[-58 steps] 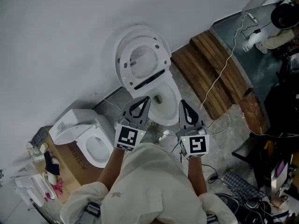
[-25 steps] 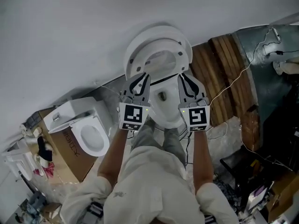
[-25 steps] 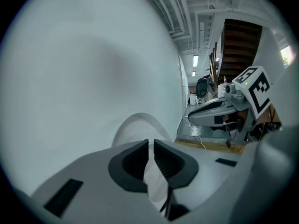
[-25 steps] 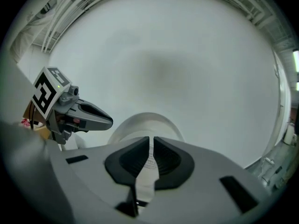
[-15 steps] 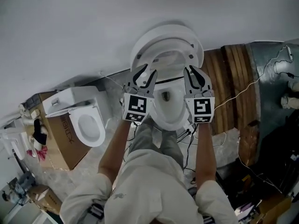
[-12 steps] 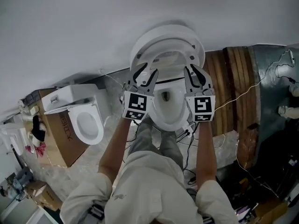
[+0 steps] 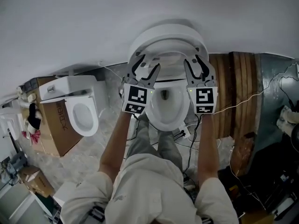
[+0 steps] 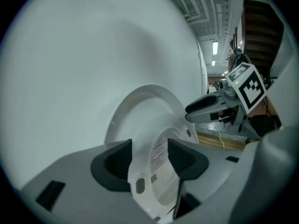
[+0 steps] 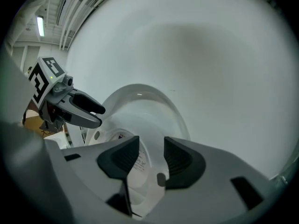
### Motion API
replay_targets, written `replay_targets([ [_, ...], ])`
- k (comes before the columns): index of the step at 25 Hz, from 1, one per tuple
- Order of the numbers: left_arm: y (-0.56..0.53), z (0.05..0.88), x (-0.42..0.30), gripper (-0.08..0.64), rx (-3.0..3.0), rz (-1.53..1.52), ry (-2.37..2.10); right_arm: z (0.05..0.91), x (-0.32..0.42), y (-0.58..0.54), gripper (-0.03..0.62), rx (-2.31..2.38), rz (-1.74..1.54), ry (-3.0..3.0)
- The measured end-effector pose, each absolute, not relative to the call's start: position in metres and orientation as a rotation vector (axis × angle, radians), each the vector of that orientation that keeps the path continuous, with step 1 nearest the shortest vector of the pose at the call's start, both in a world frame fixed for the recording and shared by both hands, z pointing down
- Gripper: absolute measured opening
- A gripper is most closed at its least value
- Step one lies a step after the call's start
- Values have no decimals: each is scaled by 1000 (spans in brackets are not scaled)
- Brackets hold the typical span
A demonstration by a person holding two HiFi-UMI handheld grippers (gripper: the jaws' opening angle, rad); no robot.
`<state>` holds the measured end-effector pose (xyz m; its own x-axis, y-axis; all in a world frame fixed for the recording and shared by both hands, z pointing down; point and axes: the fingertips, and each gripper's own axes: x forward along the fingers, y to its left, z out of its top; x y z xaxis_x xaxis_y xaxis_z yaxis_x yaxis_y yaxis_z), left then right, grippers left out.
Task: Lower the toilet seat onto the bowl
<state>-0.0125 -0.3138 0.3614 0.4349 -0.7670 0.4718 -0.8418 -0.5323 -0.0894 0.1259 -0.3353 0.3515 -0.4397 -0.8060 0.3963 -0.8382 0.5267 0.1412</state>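
Nothing is lowered yet: the toilet seat (image 7: 167,56) stands upright behind the bowl (image 7: 156,122). The left hand-held gripper (image 8: 149,155), arm outstretched and tipped slightly downward, straddles the seat's left rim; its jaws have just been opening, pads not clamped. The right hand-held gripper (image 9: 150,157) mirrors it on the right rim, likewise opening, gap narrower.

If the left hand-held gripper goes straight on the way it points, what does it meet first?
The raised seat. The jaws of the left hand-held gripper have just been opening and already straddle its rim, so the rim would likely meet the gripper's throat first; the lid stands close behind.
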Motion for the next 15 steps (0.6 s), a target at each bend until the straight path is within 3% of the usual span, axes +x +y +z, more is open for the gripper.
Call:
replay_targets([
  [15, -333, 379, -7, 361, 2469, 751, -1445, 391, 105, -363, 408, 1131, 68, -2337],
])
